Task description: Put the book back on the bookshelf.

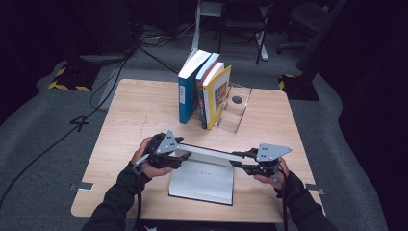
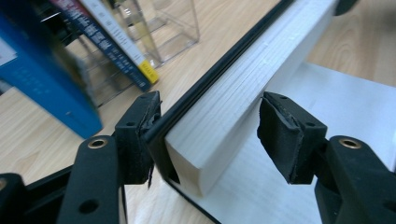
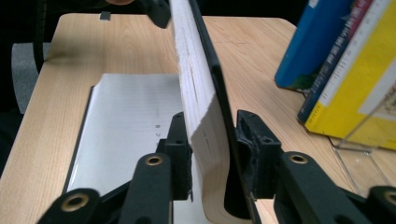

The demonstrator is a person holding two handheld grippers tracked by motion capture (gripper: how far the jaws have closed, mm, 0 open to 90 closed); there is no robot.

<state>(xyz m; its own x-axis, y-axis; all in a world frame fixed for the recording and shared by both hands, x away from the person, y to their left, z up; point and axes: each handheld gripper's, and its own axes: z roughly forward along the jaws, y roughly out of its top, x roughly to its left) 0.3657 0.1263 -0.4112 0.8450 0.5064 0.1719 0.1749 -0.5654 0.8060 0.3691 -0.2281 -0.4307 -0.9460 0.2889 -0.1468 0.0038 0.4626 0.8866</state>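
My right fingers [image 3: 212,154] pinch the raised page block [image 3: 198,102] of the open book [image 1: 202,180]. My left fingers [image 2: 208,135] straddle its other end, half open, one pad touching the black cover. The upright books [image 1: 204,89] stand behind it on the bench [image 1: 130,110].

The blue upright hardback [image 2: 42,79] is smeared with blur in the left gripper view, its cover print unreadable, and its top is cut off by the frame. The clear acrylic bookend [image 1: 235,108] is partly hidden behind the yellow upright book [image 1: 216,94]. Small print on the open white page [image 3: 158,126] is too tiny to read.
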